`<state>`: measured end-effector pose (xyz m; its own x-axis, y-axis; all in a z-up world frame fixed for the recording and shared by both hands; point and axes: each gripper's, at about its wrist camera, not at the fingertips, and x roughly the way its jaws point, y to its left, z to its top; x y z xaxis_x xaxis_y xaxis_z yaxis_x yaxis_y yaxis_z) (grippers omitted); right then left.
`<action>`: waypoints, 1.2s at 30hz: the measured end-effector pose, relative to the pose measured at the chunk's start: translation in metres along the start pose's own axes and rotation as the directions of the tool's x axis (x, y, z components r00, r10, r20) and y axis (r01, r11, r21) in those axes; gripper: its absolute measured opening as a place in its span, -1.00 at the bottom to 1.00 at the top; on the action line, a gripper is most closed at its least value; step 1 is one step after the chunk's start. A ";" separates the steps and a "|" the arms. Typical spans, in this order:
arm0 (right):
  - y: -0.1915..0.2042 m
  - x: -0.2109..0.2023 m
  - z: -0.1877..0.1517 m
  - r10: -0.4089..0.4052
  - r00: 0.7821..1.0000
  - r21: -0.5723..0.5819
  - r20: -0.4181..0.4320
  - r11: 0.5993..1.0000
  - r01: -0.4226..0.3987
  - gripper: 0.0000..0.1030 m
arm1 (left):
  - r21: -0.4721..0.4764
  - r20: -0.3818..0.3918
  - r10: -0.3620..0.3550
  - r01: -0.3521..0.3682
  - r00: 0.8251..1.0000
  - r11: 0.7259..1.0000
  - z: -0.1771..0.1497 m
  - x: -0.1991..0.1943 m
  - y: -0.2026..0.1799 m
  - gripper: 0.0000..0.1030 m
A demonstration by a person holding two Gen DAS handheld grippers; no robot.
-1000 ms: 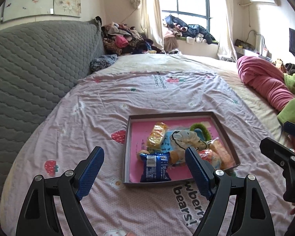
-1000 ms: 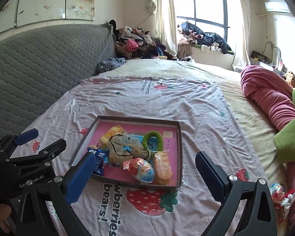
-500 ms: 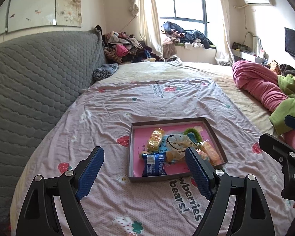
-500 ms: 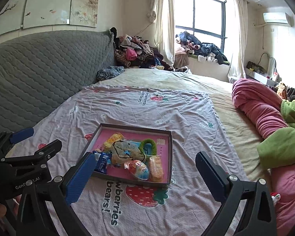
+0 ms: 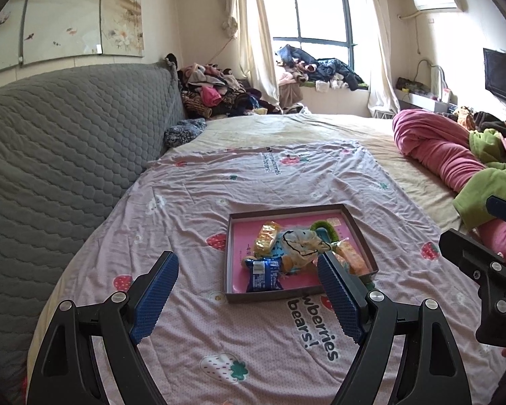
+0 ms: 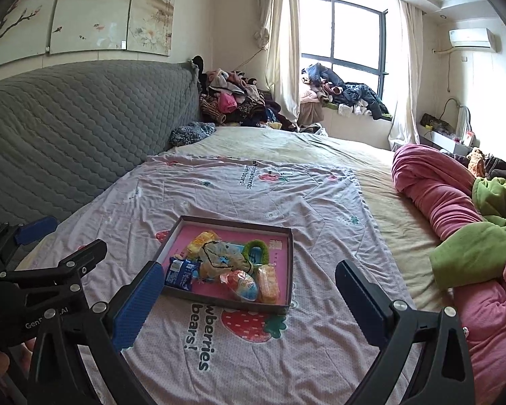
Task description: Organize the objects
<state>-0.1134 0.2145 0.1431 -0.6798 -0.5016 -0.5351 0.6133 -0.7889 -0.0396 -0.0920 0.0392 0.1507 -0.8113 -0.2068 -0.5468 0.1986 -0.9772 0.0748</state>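
Some snacks (image 6: pixel 239 278) overlapped in tray (image 6: pixel 288 256)

A shallow tray (image 5: pixel 233 256) lies on a printed bedsheet (image 5: pixel 253 182) spread over the bed. In the tray, a biscuit packet (image 5: pixel 263 274) lies at the near left corner, a wafer pack (image 5: pixel 267 236) behind it, a drawstring pouch (image 5: pixel 300 244) in the middle, a looped ring (image 6: pixel 257 248) toward the far right, and a wrapped egg (image 6: pixel 242 281) beside a snack bar (image 6: pixel 268 283) at the near right. A quilted headboard (image 5: pixel 67 141) runs along the left of the bed. A rolled blanket (image 5: pixel 435 150) lies at the right. Behind the bed, a clothes pile (image 5: pixel 216 92) sits left of the window (image 5: pixel 310 10).
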 end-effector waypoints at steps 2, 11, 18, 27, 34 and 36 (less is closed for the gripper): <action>0.001 -0.006 -0.001 -0.001 1.000 -0.002 0.000 1.000 0.001 0.99 | -0.003 0.001 0.002 -0.002 1.000 1.000 -0.001 -0.007 0.000 0.66; 0.006 -0.028 -0.010 -0.002 1.000 -0.017 0.003 1.000 0.002 0.99 | 0.005 0.001 0.006 -0.006 1.000 1.000 -0.012 -0.030 0.000 0.66; 0.008 -0.038 -0.021 -0.004 1.000 -0.016 0.011 1.000 0.005 0.99 | -0.007 -0.002 0.026 -0.026 1.000 1.000 -0.023 -0.041 -0.002 0.66; 0.003 -0.040 -0.042 -0.006 1.000 -0.005 -0.012 1.000 0.006 0.99 | -0.010 -0.025 0.030 -0.030 0.999 1.000 -0.043 -0.042 -0.001 0.66; 0.002 -0.033 -0.059 -0.007 0.999 -0.007 -0.041 1.000 0.006 0.99 | -0.016 -0.044 0.030 -0.030 0.999 0.999 -0.060 -0.033 -0.001 0.66; 0.002 -0.031 -0.063 -0.007 0.999 -0.007 -0.049 1.000 0.007 0.99 | -0.020 -0.049 0.031 -0.032 0.998 0.999 -0.064 -0.030 -0.001 0.66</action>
<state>-0.0659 0.2506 0.1060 -0.6637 -0.4783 -0.5751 0.6116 -0.7896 -0.0491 -0.0329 0.0492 0.1138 -0.7767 -0.2341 -0.5847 0.2353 -0.9690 0.0755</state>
